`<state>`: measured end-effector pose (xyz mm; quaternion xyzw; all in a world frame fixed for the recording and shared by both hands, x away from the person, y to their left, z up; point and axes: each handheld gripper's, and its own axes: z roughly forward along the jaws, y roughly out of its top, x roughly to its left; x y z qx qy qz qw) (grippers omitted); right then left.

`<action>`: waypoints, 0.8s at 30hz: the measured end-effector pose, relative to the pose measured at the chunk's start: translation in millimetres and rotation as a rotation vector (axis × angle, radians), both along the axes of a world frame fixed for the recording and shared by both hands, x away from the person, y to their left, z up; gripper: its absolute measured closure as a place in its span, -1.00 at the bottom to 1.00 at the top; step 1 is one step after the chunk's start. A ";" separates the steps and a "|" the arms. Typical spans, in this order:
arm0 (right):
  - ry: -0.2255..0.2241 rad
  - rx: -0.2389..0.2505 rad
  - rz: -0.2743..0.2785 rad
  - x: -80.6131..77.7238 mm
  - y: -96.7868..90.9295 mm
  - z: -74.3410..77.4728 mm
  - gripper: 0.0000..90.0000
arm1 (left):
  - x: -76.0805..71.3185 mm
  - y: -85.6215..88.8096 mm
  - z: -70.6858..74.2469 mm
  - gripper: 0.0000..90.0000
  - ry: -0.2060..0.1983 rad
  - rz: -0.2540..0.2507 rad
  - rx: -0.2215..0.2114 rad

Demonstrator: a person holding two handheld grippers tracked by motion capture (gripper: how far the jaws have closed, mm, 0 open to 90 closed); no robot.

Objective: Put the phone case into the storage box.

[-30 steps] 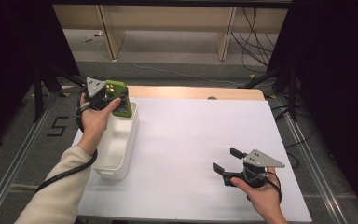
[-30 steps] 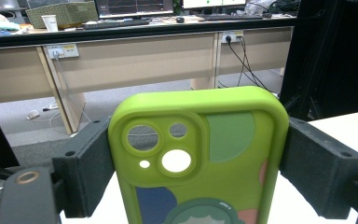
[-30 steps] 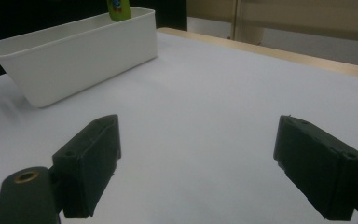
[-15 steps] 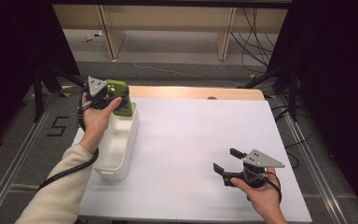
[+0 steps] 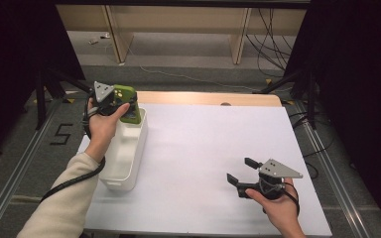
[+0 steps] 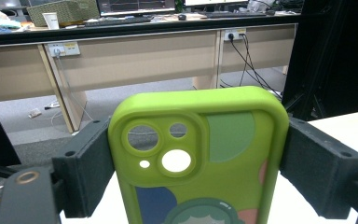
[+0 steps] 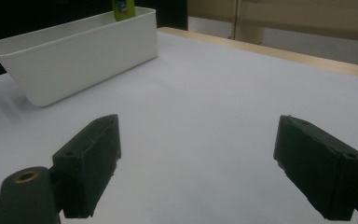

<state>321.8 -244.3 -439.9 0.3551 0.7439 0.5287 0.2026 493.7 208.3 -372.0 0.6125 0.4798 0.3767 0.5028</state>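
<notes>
1. The left gripper (image 5: 124, 105) is clamped on a green phone case (image 6: 200, 158). Its two black jaws press on the long edges of the case, one on each side, and the case stands upright with its camera cut-outs at the top.

2. In the high view the phone case (image 5: 129, 104) hangs over the far end of a white bin (image 5: 124, 163), which sits along the left side of the white table (image 5: 213, 148). The case appears to be above the bin's rim rather than resting inside, though how deep it reaches cannot be told.

3. Gripping the case by its edges keeps its flat faces free and lets it slide straight down between the bin's narrow walls, which is probably why it is held upright.

4. The right gripper (image 5: 242, 171) rests low near the front right of the table, well apart from the bin. Its jaws stand apart with nothing between them, only bare table showing past them in the right gripper view.

5. That gripper points toward the bin (image 7: 79, 56), and the green case (image 7: 123, 9) peeks above the far rim. Judging by this, the right hand is parked out of the way while the left does the placing.
</notes>
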 end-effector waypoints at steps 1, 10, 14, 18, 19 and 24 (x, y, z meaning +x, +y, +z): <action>-0.001 0.001 0.000 0.1 0.0 -0.1 -0.65 | 0.3 0.1 0.0 -0.65 0.000 0.001 0.000; 0.000 0.000 0.001 0.1 0.1 -0.2 -0.65 | 3.1 -0.6 -1.3 -0.66 -0.004 0.000 0.009; 0.000 0.000 0.001 0.2 0.0 -0.3 -0.65 | 4.0 -0.7 -1.9 -0.66 -0.002 0.000 0.010; 0.004 0.001 0.003 0.2 0.1 -0.5 -0.65 | 4.8 -1.2 -2.7 -0.65 0.001 -0.001 0.011; 0.003 0.000 0.004 0.3 0.2 -0.6 -0.65 | 5.0 -1.3 -3.0 -0.65 0.001 -0.001 0.012; 0.002 0.000 0.005 0.3 0.3 -0.5 -0.65 | 6.3 -0.7 -4.3 -0.65 0.004 0.002 0.016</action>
